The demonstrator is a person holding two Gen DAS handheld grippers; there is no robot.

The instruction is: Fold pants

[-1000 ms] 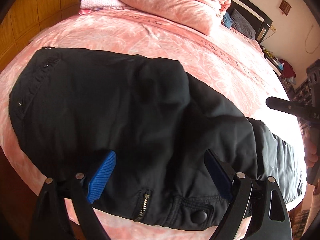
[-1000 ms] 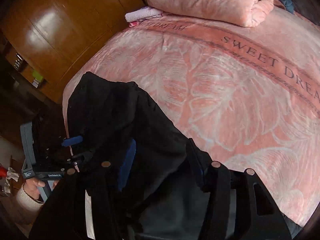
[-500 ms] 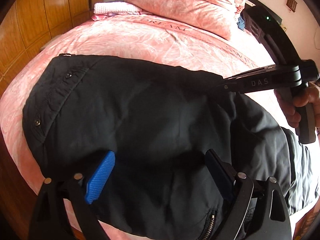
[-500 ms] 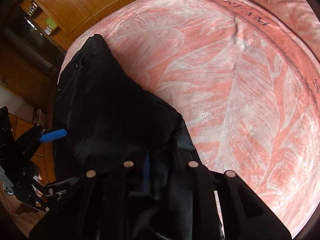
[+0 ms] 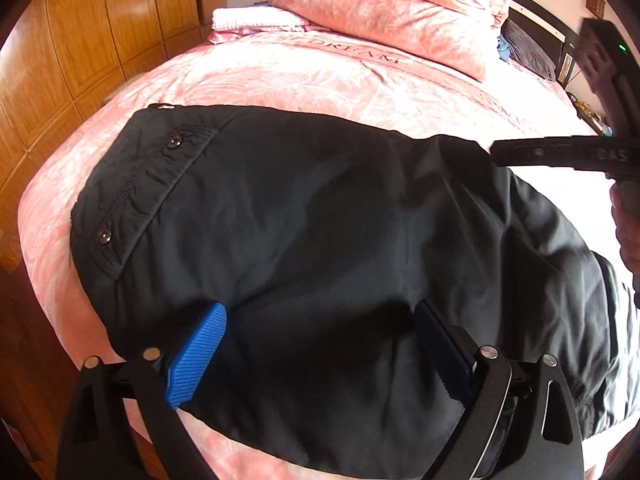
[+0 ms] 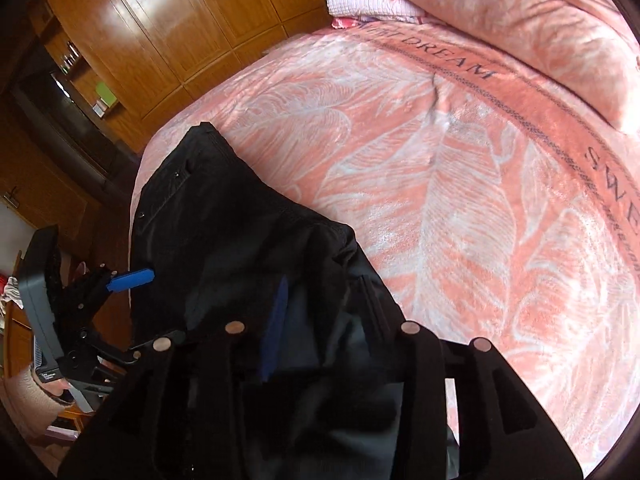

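A: Where are the pants?
B: Black pants [image 5: 328, 240] lie folded on the pink bed [image 5: 320, 88], waistband at ten o'clock.
A: And the jaws?
B: Left gripper [image 5: 320, 344] released, jaws spread over the fabric. Right gripper [image 6: 320, 320] released, jaws apart.

The pants [image 5: 320, 220] lie on the bed [image 5: 320, 80], near its front edge. Pillows [image 5: 392, 8] sit behind them. A wardrobe [image 5: 80, 40] stands left.
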